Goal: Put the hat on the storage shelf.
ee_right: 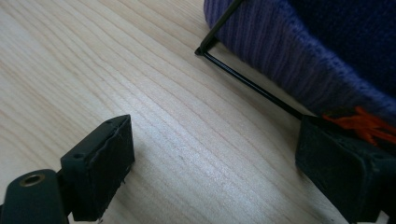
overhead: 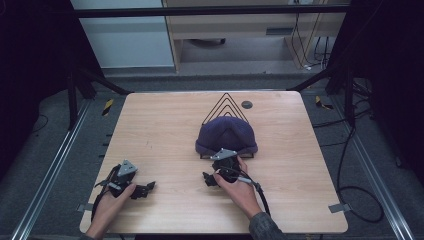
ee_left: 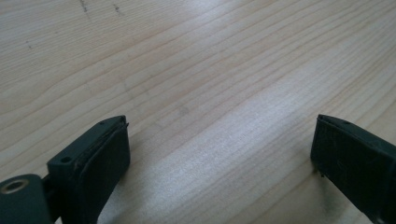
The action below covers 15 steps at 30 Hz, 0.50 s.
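A dark purple knit beanie (overhead: 226,137) rests over a black wire rack (overhead: 227,106) at the table's middle right. In the right gripper view the beanie (ee_right: 299,51) takes up the upper right, with an orange stitched mark (ee_right: 359,122) at its hem and the rack's base wire (ee_right: 252,86) running along the wood. My right gripper (overhead: 210,179) (ee_right: 215,140) sits open just in front of the hat, its right jaw close to the hem and the wire, with nothing between the jaws. My left gripper (overhead: 144,189) (ee_left: 219,140) lies open on bare wood at the front left.
The light wooden table (overhead: 160,125) has free room on its left half and along the back. A small dark round disc (overhead: 246,104) lies beside the rack's far end. Cables (overhead: 350,195) trail on the floor to the right.
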Tool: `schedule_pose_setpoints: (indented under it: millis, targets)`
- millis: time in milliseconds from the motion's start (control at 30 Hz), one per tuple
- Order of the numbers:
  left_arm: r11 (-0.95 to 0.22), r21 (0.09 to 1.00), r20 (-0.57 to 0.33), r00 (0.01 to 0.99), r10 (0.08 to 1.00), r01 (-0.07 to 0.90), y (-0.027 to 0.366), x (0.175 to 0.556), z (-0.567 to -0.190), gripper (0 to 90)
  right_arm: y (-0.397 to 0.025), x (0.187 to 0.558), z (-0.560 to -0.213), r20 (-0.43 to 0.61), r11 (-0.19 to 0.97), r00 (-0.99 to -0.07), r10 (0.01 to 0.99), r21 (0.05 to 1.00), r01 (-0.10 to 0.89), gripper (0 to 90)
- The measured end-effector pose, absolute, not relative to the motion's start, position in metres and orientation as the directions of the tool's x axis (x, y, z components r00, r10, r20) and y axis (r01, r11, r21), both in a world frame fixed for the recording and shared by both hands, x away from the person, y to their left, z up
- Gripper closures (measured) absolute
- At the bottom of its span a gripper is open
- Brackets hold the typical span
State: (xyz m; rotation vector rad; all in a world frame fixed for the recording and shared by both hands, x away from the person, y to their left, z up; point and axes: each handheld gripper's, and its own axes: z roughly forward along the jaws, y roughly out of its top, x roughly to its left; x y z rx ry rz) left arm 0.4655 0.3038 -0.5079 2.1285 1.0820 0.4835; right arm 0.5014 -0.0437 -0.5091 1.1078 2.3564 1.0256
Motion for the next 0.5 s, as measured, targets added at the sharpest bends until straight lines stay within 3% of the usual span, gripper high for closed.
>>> schedule_pose_setpoints:
  millis: [500]
  targets:
    - [-0.402, 0.712, 0.023, 0.553, 0.833, 0.575, 0.302, 0.476, -0.509, 0.0, -0.039, 0.492, -0.512, -0.007, 0.405, -0.595, 0.804, 0.739, 0.539, 9.0]
